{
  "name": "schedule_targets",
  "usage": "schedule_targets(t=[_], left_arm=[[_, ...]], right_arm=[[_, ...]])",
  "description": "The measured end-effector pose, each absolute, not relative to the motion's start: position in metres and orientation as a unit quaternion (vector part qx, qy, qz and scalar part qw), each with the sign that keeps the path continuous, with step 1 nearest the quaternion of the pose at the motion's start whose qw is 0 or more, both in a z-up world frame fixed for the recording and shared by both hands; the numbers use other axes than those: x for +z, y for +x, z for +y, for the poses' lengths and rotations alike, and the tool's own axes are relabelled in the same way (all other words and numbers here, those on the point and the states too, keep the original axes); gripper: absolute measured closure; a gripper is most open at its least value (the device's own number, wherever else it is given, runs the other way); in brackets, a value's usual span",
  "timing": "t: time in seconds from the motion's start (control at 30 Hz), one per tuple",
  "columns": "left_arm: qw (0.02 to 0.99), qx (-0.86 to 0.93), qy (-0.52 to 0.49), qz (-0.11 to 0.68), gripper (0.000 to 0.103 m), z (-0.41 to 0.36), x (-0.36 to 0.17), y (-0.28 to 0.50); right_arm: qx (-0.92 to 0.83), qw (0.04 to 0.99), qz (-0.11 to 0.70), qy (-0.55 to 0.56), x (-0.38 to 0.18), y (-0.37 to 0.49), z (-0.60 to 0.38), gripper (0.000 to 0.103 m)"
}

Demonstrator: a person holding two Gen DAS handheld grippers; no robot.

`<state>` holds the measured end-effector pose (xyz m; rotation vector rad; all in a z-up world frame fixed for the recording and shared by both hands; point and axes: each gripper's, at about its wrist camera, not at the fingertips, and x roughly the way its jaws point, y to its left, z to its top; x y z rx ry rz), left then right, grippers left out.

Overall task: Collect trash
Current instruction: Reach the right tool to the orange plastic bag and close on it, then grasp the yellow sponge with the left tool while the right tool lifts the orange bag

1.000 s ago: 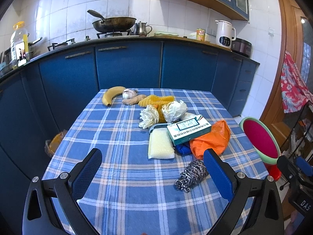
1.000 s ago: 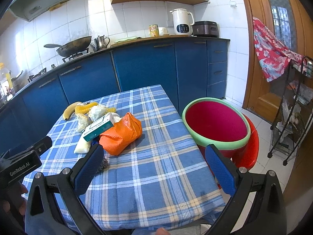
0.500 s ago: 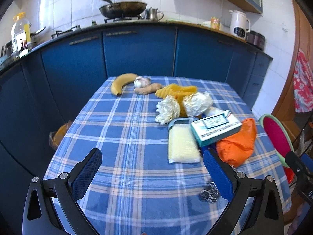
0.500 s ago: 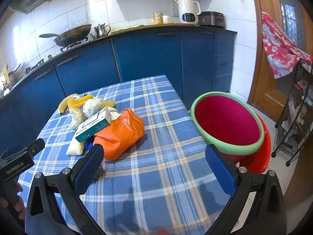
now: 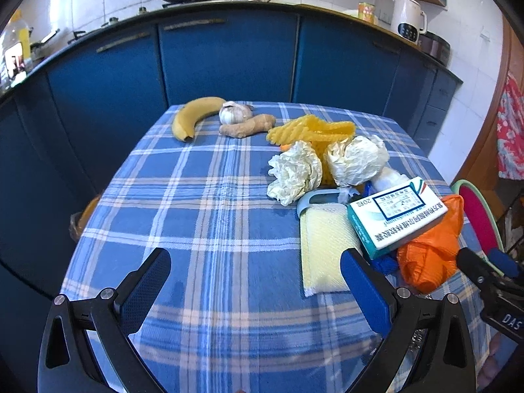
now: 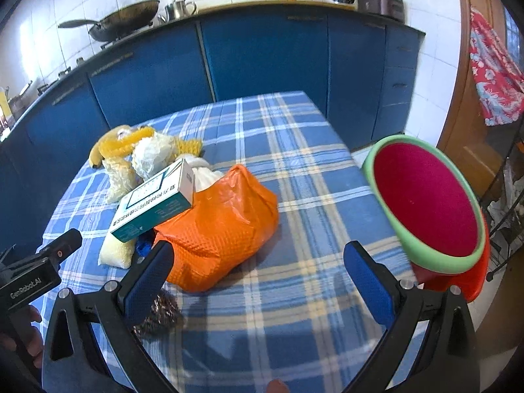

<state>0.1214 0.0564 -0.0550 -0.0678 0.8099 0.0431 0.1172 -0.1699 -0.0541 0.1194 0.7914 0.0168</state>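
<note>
A pile of trash lies on the blue checked table [image 5: 196, 216]: two crumpled white papers [image 5: 294, 172], yellow foam netting [image 5: 311, 129], a pale yellow sponge cloth [image 5: 322, 249], a teal and white box [image 5: 394, 217] and an orange plastic bag [image 6: 219, 226]. A steel scourer [image 6: 160, 317] lies by my right gripper's left finger. My left gripper [image 5: 255, 291] is open and empty above the table's near edge, left of the pile. My right gripper [image 6: 258, 281] is open and empty, just right of the orange bag. A green-rimmed red basin [image 6: 425, 203] stands off the table's right side.
A banana [image 5: 193, 116], a garlic bulb [image 5: 231, 113] and a ginger root [image 5: 247, 126] lie at the table's far end. Blue kitchen cabinets [image 5: 226, 59] run behind. A wire rack [image 6: 506, 209] stands at the far right by the door.
Both grippers have moved forward and lower toward the table and the trash pile. Both stay open and empty. The scourer now lies under the right gripper's left finger.
</note>
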Motion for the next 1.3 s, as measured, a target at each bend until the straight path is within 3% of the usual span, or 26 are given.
schedule_targets(t=[0.1,0.13,0.23,0.37,0.57,0.9,1.17,1.3], left_arm=[[0.916,0.009,-0.04,0.4,0.0,0.063,-0.06,0.13],[0.914,0.003,-0.042,0.403,0.0,0.066,-0.062,0.134],[0.91,-0.011,-0.046,0.412,0.0,0.069,-0.067,0.142],[0.903,-0.032,-0.056,0.425,0.0,0.072,-0.075,0.151],[0.897,-0.052,-0.063,0.433,0.0,0.066,-0.082,0.16],[0.896,-0.056,-0.061,0.436,0.001,0.042,-0.081,0.157],[0.887,-0.059,-0.06,0.454,0.025,0.023,-0.086,0.161],[0.883,-0.075,-0.071,0.457,0.048,0.017,-0.087,0.159]], right_arm=[[0.008,0.914,0.403,0.056,-0.062,0.127,-0.161,0.003],[0.004,0.911,0.408,0.052,-0.065,0.13,-0.158,0.01],[-0.004,0.904,0.424,0.051,-0.073,0.136,-0.152,0.016],[0.005,0.896,0.44,0.064,-0.081,0.139,-0.148,0.056],[0.003,0.895,0.441,0.072,-0.08,0.134,-0.15,0.092],[-0.02,0.914,0.4,0.059,-0.056,0.11,-0.181,0.097],[-0.013,0.92,0.383,0.08,-0.051,0.101,-0.205,0.097],[-0.006,0.922,0.378,0.088,-0.052,0.1,-0.213,0.097]])
